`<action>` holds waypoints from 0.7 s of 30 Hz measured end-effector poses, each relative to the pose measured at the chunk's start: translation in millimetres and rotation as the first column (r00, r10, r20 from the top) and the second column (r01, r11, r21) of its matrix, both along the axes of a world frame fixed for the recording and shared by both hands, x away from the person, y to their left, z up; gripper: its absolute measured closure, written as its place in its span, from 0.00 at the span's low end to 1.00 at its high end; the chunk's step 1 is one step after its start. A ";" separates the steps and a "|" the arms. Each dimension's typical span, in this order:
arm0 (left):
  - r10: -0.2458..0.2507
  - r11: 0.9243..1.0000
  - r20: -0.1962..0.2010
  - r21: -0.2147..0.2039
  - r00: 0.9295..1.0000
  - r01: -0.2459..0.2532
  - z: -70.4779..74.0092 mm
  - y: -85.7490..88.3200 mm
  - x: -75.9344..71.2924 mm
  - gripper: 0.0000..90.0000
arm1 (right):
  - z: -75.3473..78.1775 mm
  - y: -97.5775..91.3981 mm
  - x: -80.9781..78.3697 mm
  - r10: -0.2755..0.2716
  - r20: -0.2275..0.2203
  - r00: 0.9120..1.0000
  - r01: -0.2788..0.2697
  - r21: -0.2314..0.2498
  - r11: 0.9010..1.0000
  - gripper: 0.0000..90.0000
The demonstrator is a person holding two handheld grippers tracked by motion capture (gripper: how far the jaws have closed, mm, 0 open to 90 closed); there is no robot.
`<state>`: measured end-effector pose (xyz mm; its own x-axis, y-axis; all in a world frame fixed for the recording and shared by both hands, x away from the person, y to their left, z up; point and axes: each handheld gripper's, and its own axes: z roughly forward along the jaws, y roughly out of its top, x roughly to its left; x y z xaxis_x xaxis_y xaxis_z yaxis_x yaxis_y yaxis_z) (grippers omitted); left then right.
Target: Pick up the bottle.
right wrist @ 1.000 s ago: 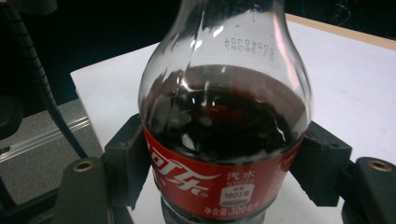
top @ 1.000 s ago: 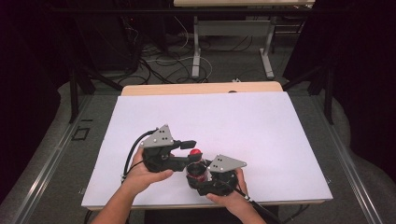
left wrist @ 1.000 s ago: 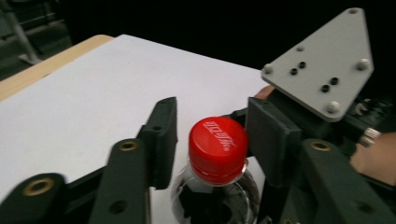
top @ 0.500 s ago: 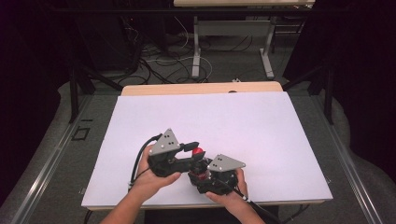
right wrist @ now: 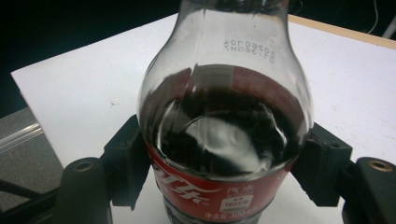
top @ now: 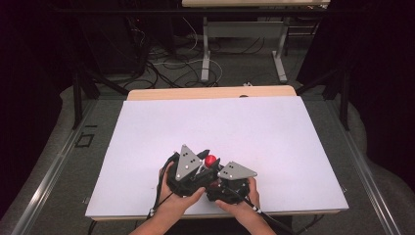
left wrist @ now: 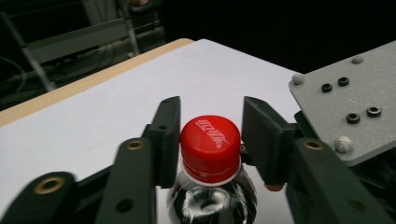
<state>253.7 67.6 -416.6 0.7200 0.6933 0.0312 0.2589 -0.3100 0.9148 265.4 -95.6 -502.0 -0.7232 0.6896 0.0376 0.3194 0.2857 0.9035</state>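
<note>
A small cola bottle with a red label and dark drink stands on the white table top. My right gripper is shut on its body, a jaw pressed to each side at label height. The bottle's red cap sits between the jaws of my left gripper. Those jaws have just been opening: they flank the cap closely, with a thin gap on the right side. In the high view both grippers, left and right, crowd around the red cap near the table's front edge.
The right gripper's grey plate lies close beside the left gripper's right jaw. A wooden strip runs along the table's far edge, with desk legs and cables on the floor behind. Dark drapes close in both sides.
My left gripper has moved right, up against the right gripper, and its jaws now sit around the red cap. The right hand and the bottle have stayed put.
</note>
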 end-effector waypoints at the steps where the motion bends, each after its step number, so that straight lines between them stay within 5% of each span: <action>1: -0.061 0.998 -0.013 -0.016 0.998 0.061 2.7 4.5 3.3 0.58 | 1.4 -0.6 -0.8 0.014 -0.010 1.000 -0.015 -0.014 1.000 0.32; 4: -0.201 0.979 -0.042 -0.047 0.979 0.199 8.8 15.7 13.9 0.54 | 1.9 -1.0 -0.9 0.053 0.017 0.998 -0.053 -0.014 0.999 0.32; 7: -0.352 0.936 -0.081 -0.044 0.932 0.350 10.9 25.5 28.9 0.53 | 2.9 -2.6 -0.5 0.083 0.010 0.997 -0.083 0.011 0.996 0.32; 9: -0.406 0.914 -0.093 -0.050 0.909 0.403 10.5 30.4 34.6 0.55 | 3.7 -3.4 -1.0 0.110 0.005 0.994 -0.110 0.016 0.994 0.32; 11: -0.431 0.902 -0.091 -0.049 0.898 0.429 9.8 34.2 38.6 0.59 | 4.0 -3.4 -1.1 0.129 0.013 0.992 -0.129 0.015 0.992 0.32; 12: -0.431 0.902 -0.091 -0.049 0.898 0.429 9.8 34.2 38.6 0.59 | 3.8 -3.2 -0.6 0.138 0.025 0.990 -0.138 0.012 0.990 0.32; 13: -0.456 0.890 -0.107 -0.066 0.883 0.452 7.7 35.4 40.4 0.60 | 3.7 -2.7 -0.9 0.142 0.024 0.990 -0.142 0.015 0.990 0.32; 16: -0.463 0.886 -0.105 -0.074 0.880 0.457 5.4 37.0 41.9 0.66 | 3.8 -2.0 -2.0 0.157 0.029 0.987 -0.157 0.011 0.988 0.32; 18: -0.458 0.888 -0.091 -0.085 0.884 0.451 3.1 38.4 42.3 0.68 | 3.8 -1.9 -2.1 0.155 0.025 0.988 -0.156 0.011 0.988 0.32; 21: -0.408 0.912 -0.078 -0.088 0.910 0.401 0.8 36.6 39.9 0.68 | 3.5 -2.4 -1.5 0.141 0.015 0.990 -0.141 0.008 0.990 0.33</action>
<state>293.6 104.2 -415.8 0.9364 0.3402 -0.0859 0.2089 -0.3438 0.9155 263.9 -97.9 -498.5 -0.8135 0.5806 0.0323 0.2639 0.3191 0.9102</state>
